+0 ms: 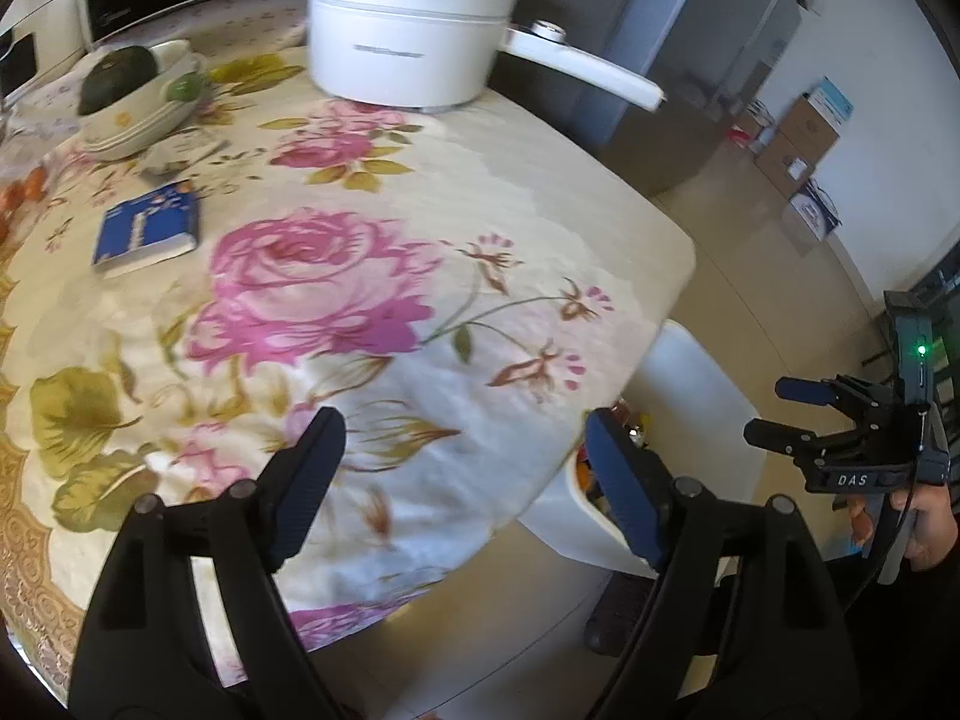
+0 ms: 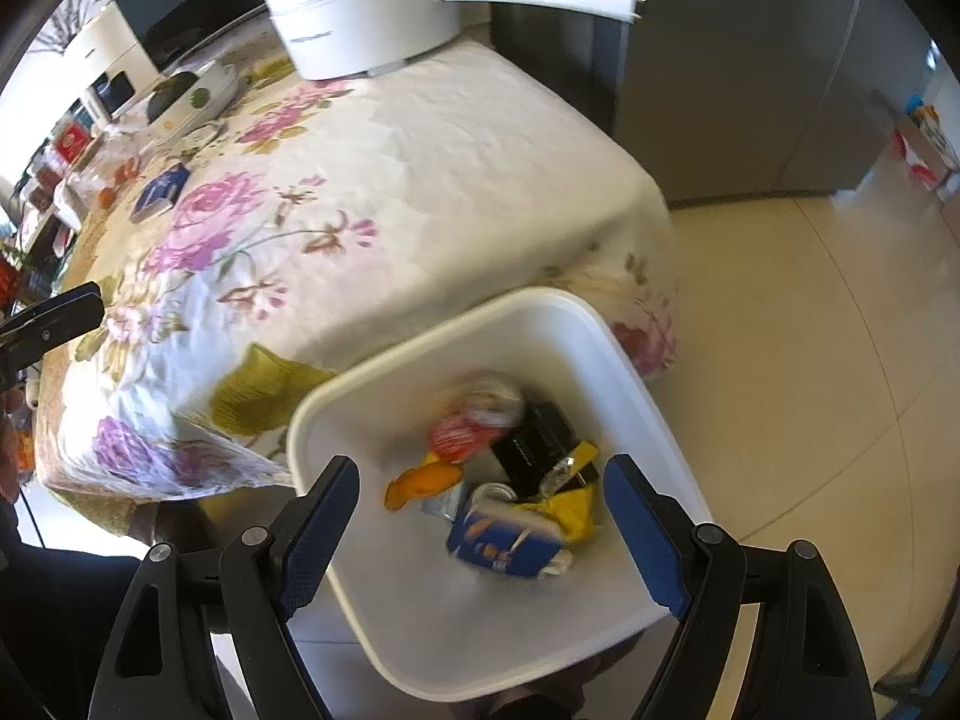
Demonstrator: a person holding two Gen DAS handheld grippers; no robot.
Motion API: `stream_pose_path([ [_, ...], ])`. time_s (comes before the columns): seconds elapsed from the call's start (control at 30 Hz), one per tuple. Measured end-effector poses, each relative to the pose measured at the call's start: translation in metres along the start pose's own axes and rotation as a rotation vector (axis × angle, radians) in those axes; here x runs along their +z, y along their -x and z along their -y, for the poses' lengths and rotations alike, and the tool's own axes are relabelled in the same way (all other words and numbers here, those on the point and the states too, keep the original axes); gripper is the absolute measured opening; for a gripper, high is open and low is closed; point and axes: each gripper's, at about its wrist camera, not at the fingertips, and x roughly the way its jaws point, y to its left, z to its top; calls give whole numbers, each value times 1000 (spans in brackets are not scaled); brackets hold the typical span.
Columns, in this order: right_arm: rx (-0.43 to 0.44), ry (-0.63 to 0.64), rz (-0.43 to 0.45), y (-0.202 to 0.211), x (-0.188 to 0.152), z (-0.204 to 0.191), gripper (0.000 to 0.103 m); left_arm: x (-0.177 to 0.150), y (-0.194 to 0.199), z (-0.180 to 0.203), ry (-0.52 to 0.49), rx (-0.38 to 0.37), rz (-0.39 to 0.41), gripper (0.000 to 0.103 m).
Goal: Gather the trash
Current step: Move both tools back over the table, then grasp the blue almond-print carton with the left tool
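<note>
R gripper [image 2: 480, 516] wide, empty, over white bin [image 2: 336, 402] w/ trash inside. L gripper [image 1: 462, 474] wide, empty, above tabletop [image 1: 540, 192] edge.

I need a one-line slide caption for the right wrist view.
Open right gripper above a white bin of trash, beside the floral-clothed table.

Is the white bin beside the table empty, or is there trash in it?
Not empty: the white bin holds wrappers, a blue carton and a black box.
</note>
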Motion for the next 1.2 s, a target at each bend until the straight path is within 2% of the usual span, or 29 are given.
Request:
stream_pose_path([
  [0.63,66,128,41,0,54,-99,85,-7,44,-104,190,105,72,84],
  [0.9,98,165,48,-6,76,-137,85,-7,45,-142,248,166,83,87],
  [1.0,114,177,40,-13,86,-150,86,0,37,-155,232,202,56,91],
  [1.1,106,205,38,-20,98,-159,86,13,29,-165,179,201,36,96],
  [1.2,107,208,38,-25,105,-161,86,36,12,-172,14,209,5,97],
])
